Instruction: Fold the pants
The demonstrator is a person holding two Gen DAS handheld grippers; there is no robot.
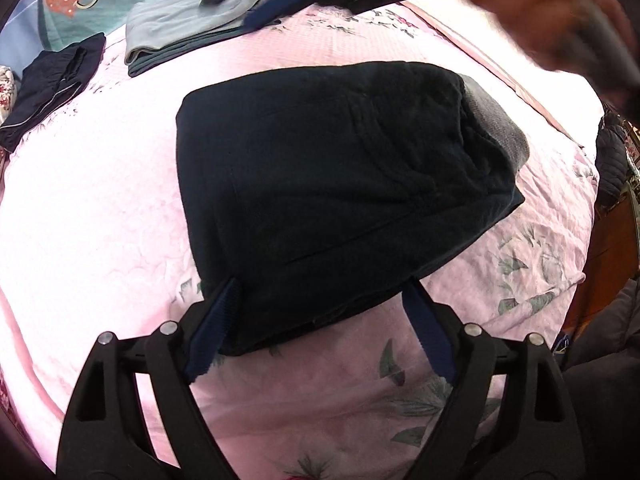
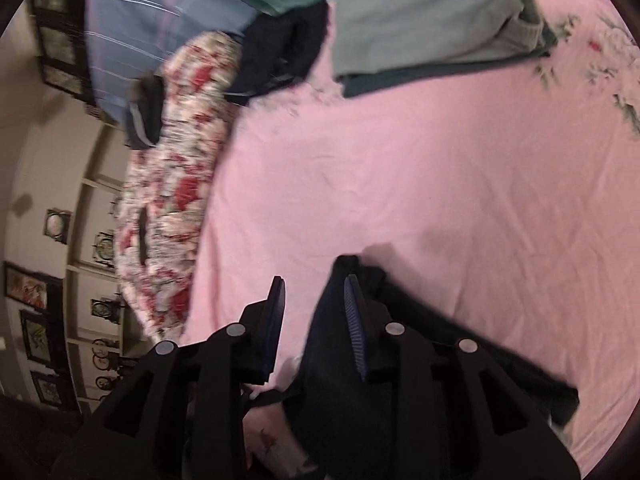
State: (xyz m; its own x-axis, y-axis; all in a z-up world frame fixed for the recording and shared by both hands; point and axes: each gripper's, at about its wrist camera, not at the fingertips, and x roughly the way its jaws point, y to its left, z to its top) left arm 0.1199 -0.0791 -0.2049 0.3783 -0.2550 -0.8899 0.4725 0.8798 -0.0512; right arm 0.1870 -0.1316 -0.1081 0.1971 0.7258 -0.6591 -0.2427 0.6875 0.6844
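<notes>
pants (image 1: 332, 184) lie folded, dark, on the pink bed (image 1: 100, 208). left hand-held gripper (image 1: 320, 312) spread at their near edge; right hand-held gripper (image 2: 314, 292) spread, empty, over their edge.

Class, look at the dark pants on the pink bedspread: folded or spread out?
Folded. The dark pants lie as one compact block on the pink bedspread, layered edges showing at the near end, no legs stretched out.
</notes>
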